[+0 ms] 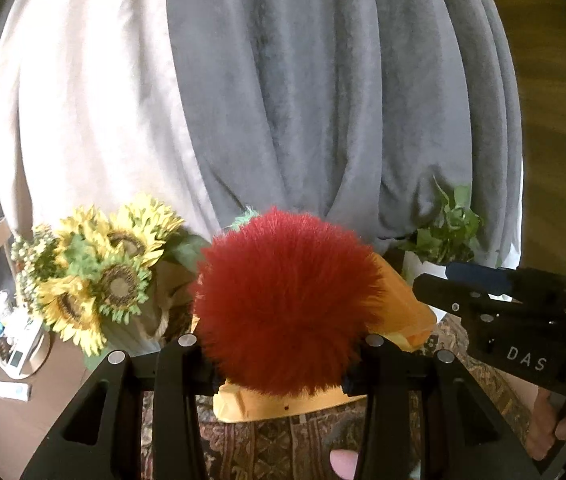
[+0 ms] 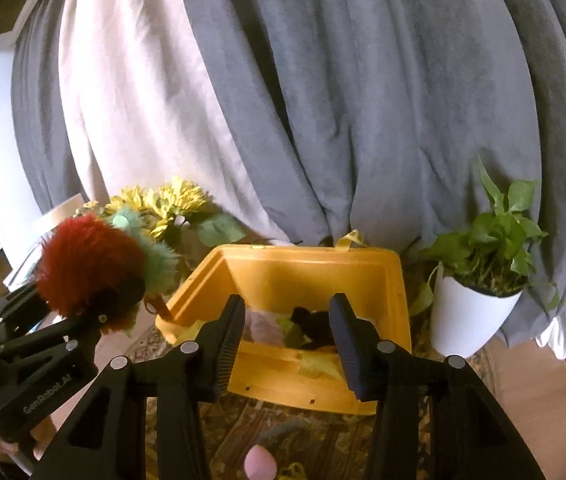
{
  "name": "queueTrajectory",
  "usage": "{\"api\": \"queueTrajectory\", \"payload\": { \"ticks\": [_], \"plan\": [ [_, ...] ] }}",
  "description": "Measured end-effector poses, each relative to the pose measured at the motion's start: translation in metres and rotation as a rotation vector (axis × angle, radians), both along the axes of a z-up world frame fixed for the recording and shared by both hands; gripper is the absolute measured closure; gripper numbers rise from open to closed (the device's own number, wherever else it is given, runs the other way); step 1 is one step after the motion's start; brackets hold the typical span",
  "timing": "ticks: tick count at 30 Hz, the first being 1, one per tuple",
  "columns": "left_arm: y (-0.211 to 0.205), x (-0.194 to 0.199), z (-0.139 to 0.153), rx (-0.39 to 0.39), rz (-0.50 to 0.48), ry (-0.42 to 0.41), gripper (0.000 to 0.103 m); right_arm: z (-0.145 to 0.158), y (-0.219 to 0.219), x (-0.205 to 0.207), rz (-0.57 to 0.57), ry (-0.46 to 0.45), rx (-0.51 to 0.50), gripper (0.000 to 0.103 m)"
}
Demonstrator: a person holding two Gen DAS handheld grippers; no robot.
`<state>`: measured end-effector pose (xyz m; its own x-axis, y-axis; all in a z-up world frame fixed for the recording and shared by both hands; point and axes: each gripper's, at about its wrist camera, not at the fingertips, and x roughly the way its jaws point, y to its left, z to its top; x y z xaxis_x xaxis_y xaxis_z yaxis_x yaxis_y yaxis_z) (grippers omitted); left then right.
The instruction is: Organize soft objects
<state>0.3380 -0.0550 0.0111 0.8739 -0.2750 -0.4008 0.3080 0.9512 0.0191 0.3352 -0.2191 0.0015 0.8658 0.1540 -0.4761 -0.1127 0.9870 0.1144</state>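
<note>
Behind the yellow bin, sunflowers (left) and potted plant.

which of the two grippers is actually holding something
The left gripper: its fingers clamp the fluffy red pompom. The right gripper has nothing between its fingers, only the yellow plastic bin beyond.

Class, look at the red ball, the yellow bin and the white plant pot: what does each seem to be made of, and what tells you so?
Red ball: long, fluffy synthetic-looking fur; fine strands stick out all round.
Yellow bin: probably moulded plastic; smooth, rigid walls with a stepped rim.
White plant pot: smooth, slightly glossy; ceramic or plastic, the look leaves it open.
</note>
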Motion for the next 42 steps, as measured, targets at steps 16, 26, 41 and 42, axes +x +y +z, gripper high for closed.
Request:
{"api": "queueTrajectory", "payload": {
  "ticks": [16,26,41,42],
  "plan": [
    [-0.025,0.102,-0.022,0.031,-0.039,0.150,0.062,-0.017,-0.015,0.078,-0.041,0.076,0.003,0.058],
    [-0.045,0.147,-0.053,0.076,-0.059,0.261,0.046,-0.043,-0.029,0.109,-0.091,0.156,0.017,0.057],
    [-0.045,0.126,-0.046,0.098,-0.010,0.198,0.013,-0.045,-0.044,0.096,-0.188,0.183,0.018,0.036],
    [-0.043,0.121,-0.045,0.092,-0.009,0.191,0.013,-0.043,-0.044,0.091,-0.193,0.177,0.016,0.035]
  ]
}}
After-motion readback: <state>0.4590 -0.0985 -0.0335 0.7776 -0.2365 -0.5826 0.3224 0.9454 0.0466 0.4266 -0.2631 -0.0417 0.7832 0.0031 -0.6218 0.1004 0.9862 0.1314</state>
